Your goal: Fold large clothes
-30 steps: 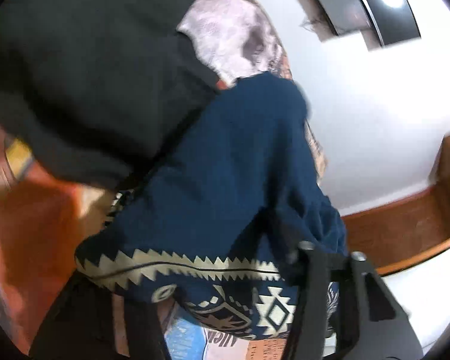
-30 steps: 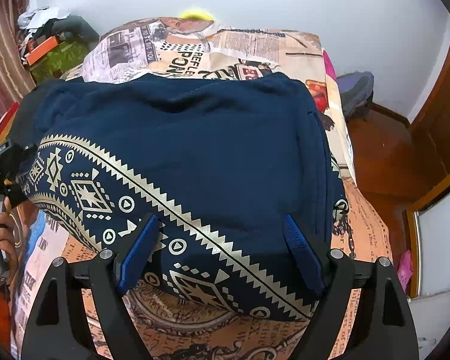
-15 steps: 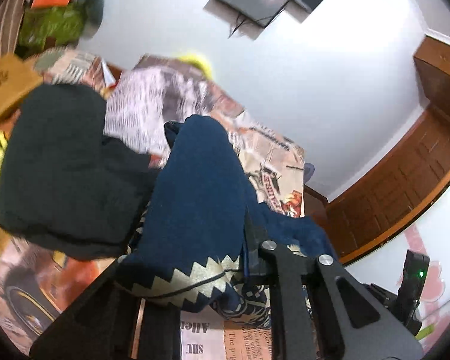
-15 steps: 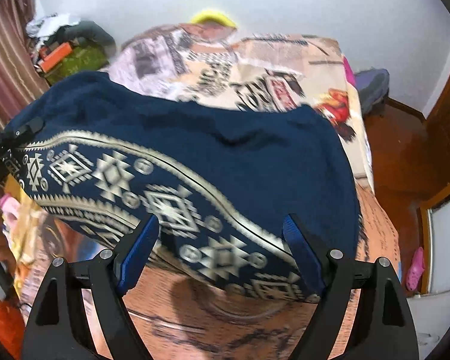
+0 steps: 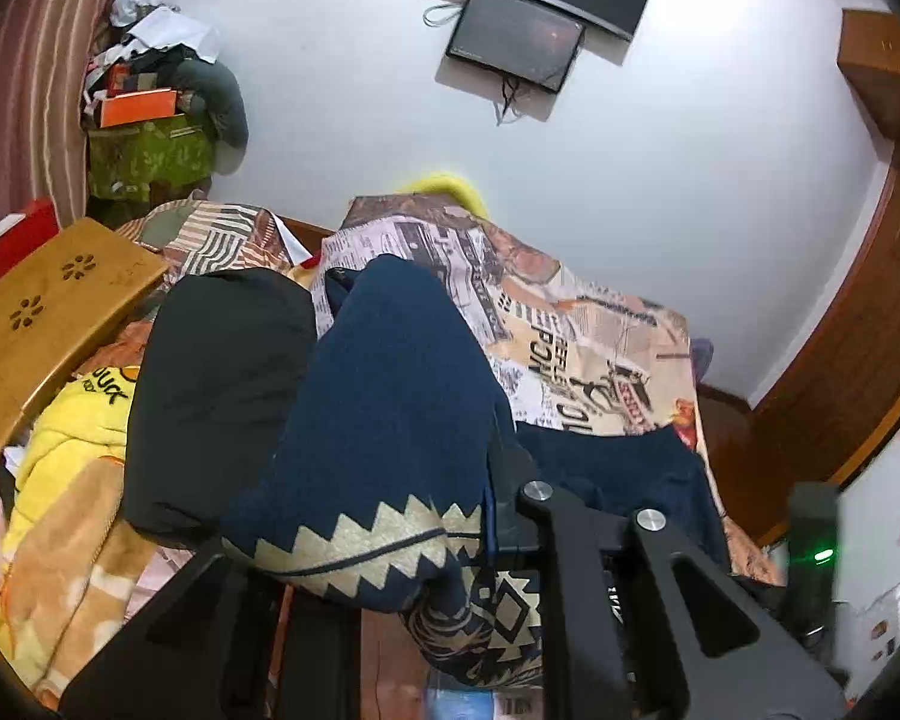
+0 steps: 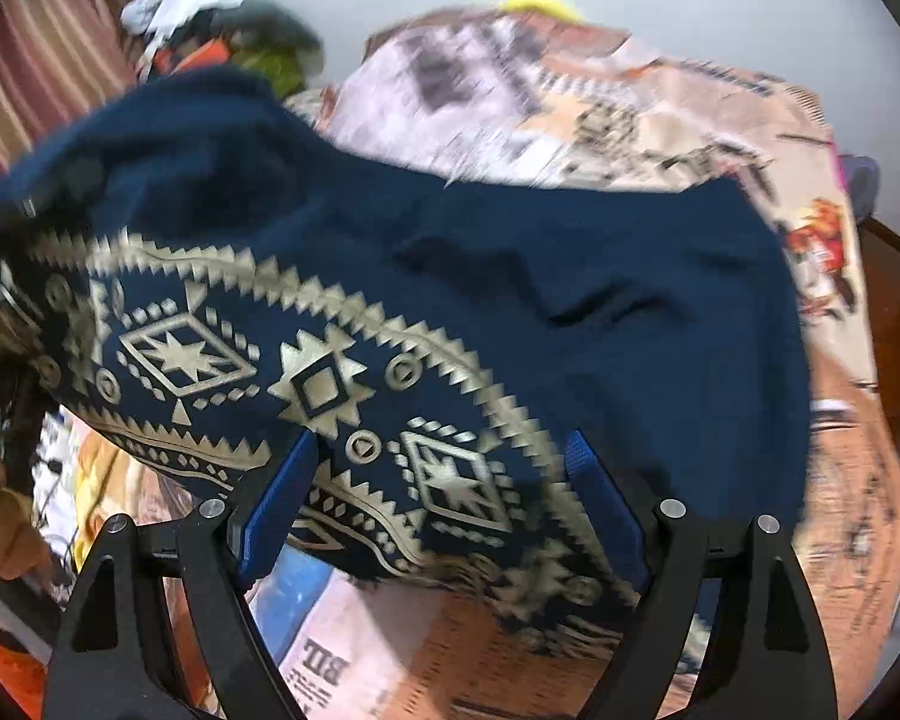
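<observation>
We have the navy garment (image 5: 390, 414) on the newspaper-print bedspread (image 5: 576, 336), one patterned hem corner lifted off it. The left gripper (image 5: 450, 546) is clamped on that corner: the gold zigzag band bunches between its pads, the jaws having just closed down on the cloth. Our reading is that this corner is raised so it can be carried across for a fold.

In the right wrist view the garment (image 6: 510, 276) fills the centre, draped from about 10 o'clock down toward 4 o'clock. The right gripper (image 6: 444, 504) stands wide apart, its blue pads (image 6: 276, 504) either side of the gold diamond-and-star border (image 6: 306, 384) with no visible pinch. We judge it is lining up on the hem for a second hold, so the edge can be kept straight. This view is motion-blurred.

A folded black garment (image 5: 216, 408) lies just beside the navy one, at 9 o'clock in the left view, presumably set aside.

Legible writing: "uck" on the yellow blanket (image 5: 84, 420); "BIT", upside down, on the bedspread (image 6: 324, 666) at 6 o'clock in the right view. Other print too small to read.
</observation>
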A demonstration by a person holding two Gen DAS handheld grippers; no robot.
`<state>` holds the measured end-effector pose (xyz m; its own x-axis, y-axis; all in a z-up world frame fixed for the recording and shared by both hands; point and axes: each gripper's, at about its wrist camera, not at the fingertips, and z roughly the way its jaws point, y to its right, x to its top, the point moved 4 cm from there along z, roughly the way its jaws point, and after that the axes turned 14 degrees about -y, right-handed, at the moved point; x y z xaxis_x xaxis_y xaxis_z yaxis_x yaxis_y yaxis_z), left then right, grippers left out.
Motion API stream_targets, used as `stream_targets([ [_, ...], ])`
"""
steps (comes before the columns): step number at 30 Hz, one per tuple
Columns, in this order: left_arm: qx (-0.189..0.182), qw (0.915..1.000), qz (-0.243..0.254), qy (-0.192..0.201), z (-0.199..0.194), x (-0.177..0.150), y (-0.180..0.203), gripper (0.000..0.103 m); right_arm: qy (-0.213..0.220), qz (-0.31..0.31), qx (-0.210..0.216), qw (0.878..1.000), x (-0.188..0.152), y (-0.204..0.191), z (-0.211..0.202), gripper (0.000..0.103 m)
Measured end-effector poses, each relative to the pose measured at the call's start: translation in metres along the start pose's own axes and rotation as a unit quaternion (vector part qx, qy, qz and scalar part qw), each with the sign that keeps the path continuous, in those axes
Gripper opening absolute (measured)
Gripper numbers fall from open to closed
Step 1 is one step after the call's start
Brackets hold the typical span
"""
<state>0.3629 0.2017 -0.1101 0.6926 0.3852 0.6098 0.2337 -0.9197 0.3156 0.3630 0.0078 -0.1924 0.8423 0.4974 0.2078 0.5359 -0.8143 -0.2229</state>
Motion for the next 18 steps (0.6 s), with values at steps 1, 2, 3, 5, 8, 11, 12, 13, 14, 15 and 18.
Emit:
stream_targets([
  [1,0.003,1.0,0.005,-0.005,0.003,-0.002,0.002,0.015,-0.008,-0.001,0.002,1.0,0.001,-0.002,0.01,0.082],
  [2,0.008,0.9998,0.013,-0.009,0.005,-0.006,0.005,0.015,-0.015,0.001,0.005,1.0,0.001,-0.003,0.017,0.082],
  [3,0.013,0.9996,0.021,-0.012,0.007,-0.009,0.009,0.015,-0.022,0.004,0.009,1.0,0.002,-0.002,0.022,0.082],
  [5,0.019,0.9991,0.036,-0.011,0.01,-0.011,0.02,0.015,-0.034,0.013,0.022,0.999,0.003,0.003,0.025,0.082],
  [8,0.015,0.9982,0.058,-0.007,0.009,-0.013,0.041,0.015,-0.029,0.016,0.039,0.999,-0.005,0.012,0.012,0.082],
  [11,-0.005,0.997,0.076,-0.011,0.012,-0.013,0.068,0.015,0.004,0.011,0.019,1.0,-0.019,0.023,-0.012,0.082],
  [12,-0.009,0.9966,0.081,-0.011,0.013,-0.014,0.075,0.015,0.02,0.007,0.005,1.0,-0.027,0.031,-0.024,0.082],
  [13,-0.013,0.9959,0.089,-0.011,0.014,-0.015,0.085,0.015,0.028,0.008,-0.002,1.0,-0.03,0.036,-0.031,0.082],
  [14,-0.018,0.995,0.097,-0.013,0.015,-0.016,0.095,0.015,0.038,0.011,-0.011,0.999,-0.037,0.044,-0.039,0.082],
  [15,-0.023,0.9942,0.104,-0.014,0.017,-0.018,0.103,0.015,0.048,0.019,-0.015,0.999,-0.044,0.053,-0.048,0.082],
  [18,-0.042,0.9909,0.125,-0.025,0.024,-0.026,0.133,0.015,0.062,0.046,-0.017,0.997,-0.064,0.084,-0.067,0.082],
])
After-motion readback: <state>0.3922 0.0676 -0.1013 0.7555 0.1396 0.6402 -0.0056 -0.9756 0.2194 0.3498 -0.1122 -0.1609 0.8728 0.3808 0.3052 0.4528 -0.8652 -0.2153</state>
